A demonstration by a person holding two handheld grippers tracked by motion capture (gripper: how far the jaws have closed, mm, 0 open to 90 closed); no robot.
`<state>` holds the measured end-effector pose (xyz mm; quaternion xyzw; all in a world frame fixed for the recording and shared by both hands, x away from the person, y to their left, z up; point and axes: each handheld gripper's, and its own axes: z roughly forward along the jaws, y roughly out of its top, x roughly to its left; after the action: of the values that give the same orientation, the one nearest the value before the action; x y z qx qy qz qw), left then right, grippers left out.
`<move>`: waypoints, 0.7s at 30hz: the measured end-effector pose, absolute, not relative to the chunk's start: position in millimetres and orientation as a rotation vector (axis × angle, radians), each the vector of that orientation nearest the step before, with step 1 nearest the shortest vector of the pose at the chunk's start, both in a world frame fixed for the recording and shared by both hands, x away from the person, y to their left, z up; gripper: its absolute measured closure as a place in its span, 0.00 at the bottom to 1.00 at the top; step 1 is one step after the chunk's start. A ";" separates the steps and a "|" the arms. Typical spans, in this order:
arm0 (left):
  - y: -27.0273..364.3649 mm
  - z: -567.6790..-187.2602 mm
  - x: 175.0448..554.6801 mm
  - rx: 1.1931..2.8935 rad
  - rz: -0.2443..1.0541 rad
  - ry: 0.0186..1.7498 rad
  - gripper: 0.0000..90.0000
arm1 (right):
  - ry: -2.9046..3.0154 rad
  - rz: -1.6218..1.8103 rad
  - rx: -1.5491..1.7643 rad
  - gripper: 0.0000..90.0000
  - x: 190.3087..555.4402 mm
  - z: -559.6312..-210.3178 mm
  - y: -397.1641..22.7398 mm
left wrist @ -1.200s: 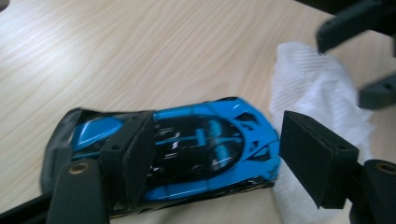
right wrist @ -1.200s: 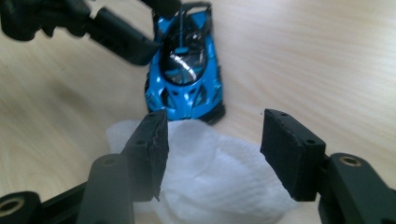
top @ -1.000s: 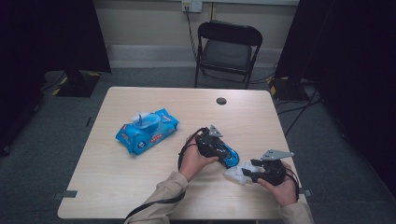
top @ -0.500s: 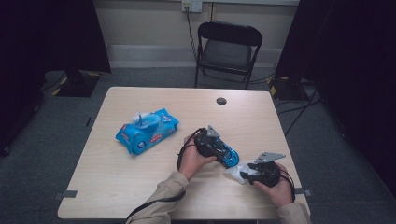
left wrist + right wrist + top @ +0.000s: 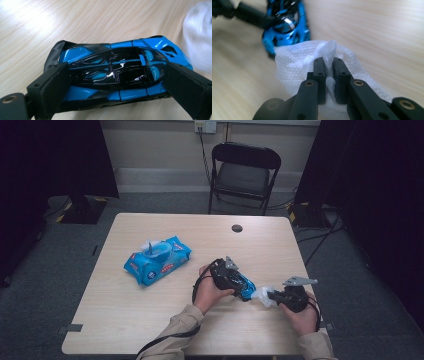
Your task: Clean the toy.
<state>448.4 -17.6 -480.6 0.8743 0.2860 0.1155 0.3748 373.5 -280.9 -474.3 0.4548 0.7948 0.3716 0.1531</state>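
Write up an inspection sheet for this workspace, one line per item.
Surface: light wood table, bare around the work.
Job's things: blue and black toy car on the table; white wipe at the car's end.
Clutter: blue wipes pack with its lid up; small dark disc near the far edge.
Grippers: left gripper with its jaws around the car, having just opened wider; right gripper has just closed and pinches the wipe.
Cables: black cable trailing off the near edge; more on the floor at right.
Surroundings: black folding chair, grey floor, dark curtains.
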 end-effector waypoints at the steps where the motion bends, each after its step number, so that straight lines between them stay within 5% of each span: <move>1: -17.9 -480.8 448.1 2.237 0.296 0.730 0.08 | 2.255 1.069 1.318 0.92 374.7 -472.2 -284.5; 21: -20.8 -485.2 442.3 2.206 0.333 0.726 0.06 | 2.323 1.044 1.309 0.92 389.4 -491.4 -249.9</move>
<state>442.3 -20.8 -485.2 0.8668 0.2853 0.1310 0.3874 389.4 -249.9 -491.4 0.4528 0.8034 0.3611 0.1385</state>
